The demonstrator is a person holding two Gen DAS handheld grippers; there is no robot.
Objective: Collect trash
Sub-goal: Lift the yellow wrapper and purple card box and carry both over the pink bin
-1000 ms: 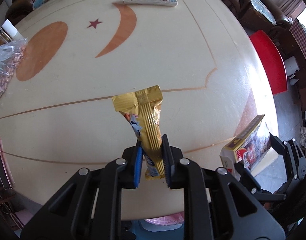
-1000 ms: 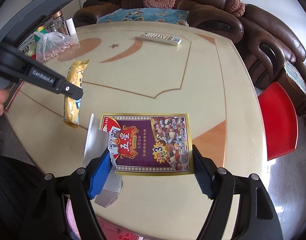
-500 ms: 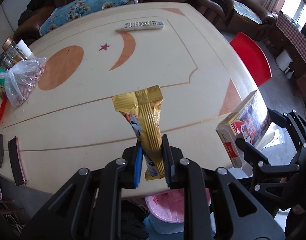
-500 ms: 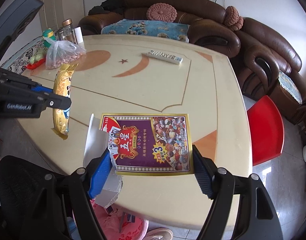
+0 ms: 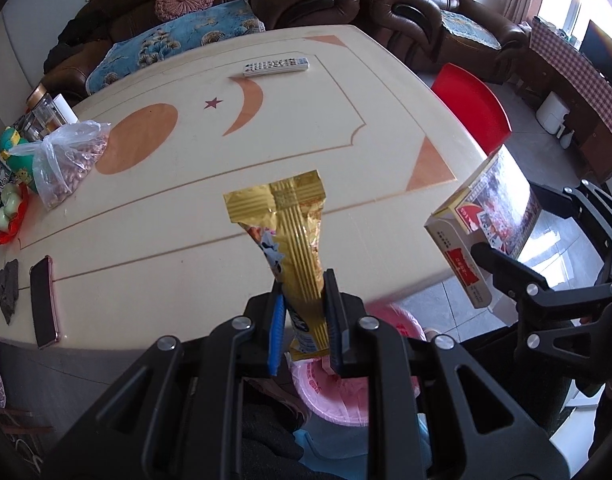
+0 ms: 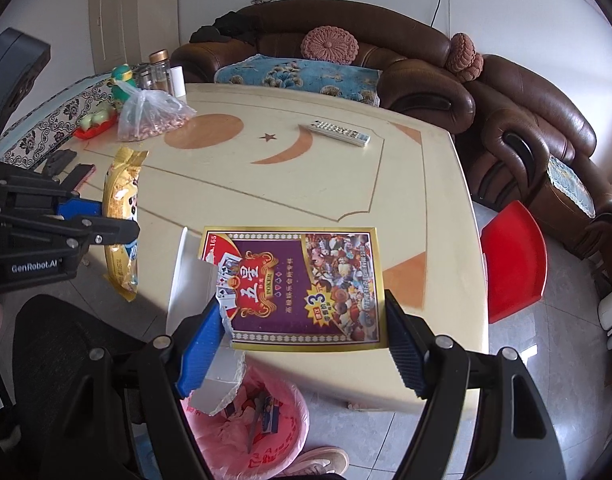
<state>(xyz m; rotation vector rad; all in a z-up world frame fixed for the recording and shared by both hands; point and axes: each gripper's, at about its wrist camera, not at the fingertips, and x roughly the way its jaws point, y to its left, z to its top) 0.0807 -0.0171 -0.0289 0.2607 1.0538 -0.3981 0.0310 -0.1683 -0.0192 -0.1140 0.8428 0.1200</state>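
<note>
Over the near table edge (image 5: 105,332), both loads have lifted clear: left gripper (image 5: 303,320) clamped on the gold wrapper (image 5: 293,232), right gripper (image 6: 306,344) pinching the card box (image 6: 301,284), pink-lined bin (image 6: 249,432) waiting just below for the drop.

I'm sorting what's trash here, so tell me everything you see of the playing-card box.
The playing-card box is flat cardboard, gold-bordered, its face purple and red with card art and "POKER". One end is torn open, white flaps hanging. The right hand-held gripper clamps it by its two side edges, lifted clear of the table, above a pink-lined bin.
</note>
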